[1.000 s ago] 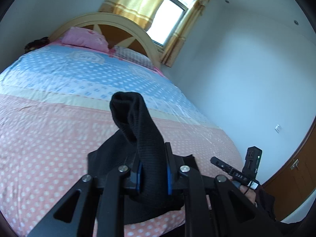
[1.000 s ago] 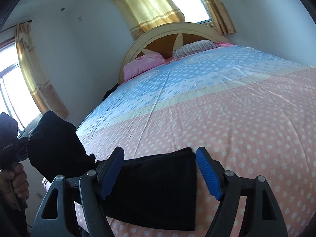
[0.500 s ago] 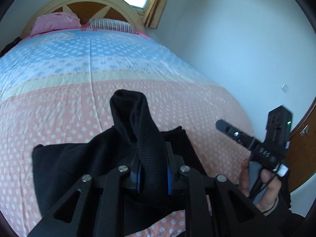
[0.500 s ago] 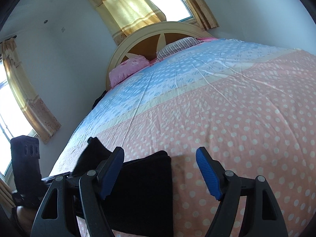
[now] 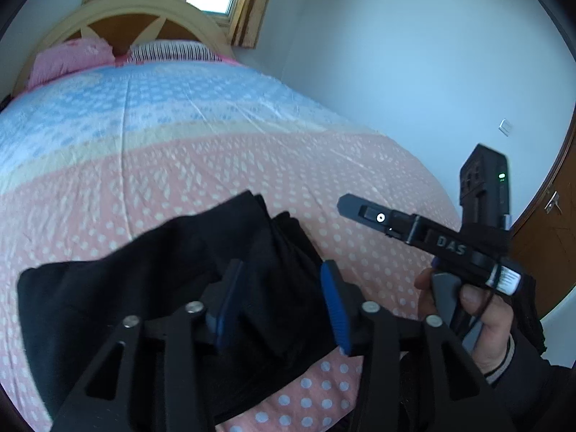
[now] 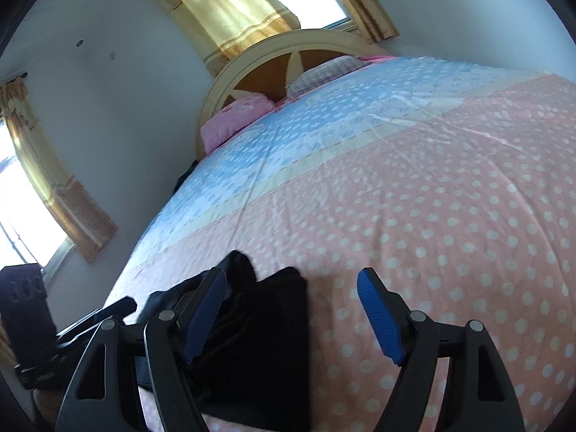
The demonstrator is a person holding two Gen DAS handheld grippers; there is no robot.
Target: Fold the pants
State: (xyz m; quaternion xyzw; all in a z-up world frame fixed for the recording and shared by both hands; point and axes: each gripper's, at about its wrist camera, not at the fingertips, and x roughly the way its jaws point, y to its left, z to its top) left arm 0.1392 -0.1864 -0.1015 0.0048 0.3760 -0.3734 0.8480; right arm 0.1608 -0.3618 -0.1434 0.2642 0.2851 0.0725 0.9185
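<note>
Black pants (image 5: 144, 270) lie folded in a thick pile on the pink dotted bedcover (image 5: 180, 180), close to the bed's near edge. My left gripper (image 5: 282, 306) hovers just over the pile. Its jaws are opening, the blue pads stand apart, and slack fabric lies between them without being pinched. My right gripper (image 6: 291, 313) is open and empty. It is low over the right edge of the pants (image 6: 266, 342), with one pad above the fabric and the other above bare bedcover (image 6: 432, 216). In the left wrist view a hand (image 5: 478, 324) holds the right gripper (image 5: 360, 210).
The bed runs back to a cream and wood headboard (image 6: 288, 50) with a pink pillow (image 6: 234, 115) and a striped pillow (image 5: 172, 52). A white wall (image 5: 396, 72) and a wooden door (image 5: 540, 234) stand on the right. Curtained windows (image 6: 223, 3) are behind.
The left jaws, shut on an upright fold of black fabric before, have spread, and the fold has dropped onto the pile. The left gripper sank and swung right. The right gripper barely moved.
</note>
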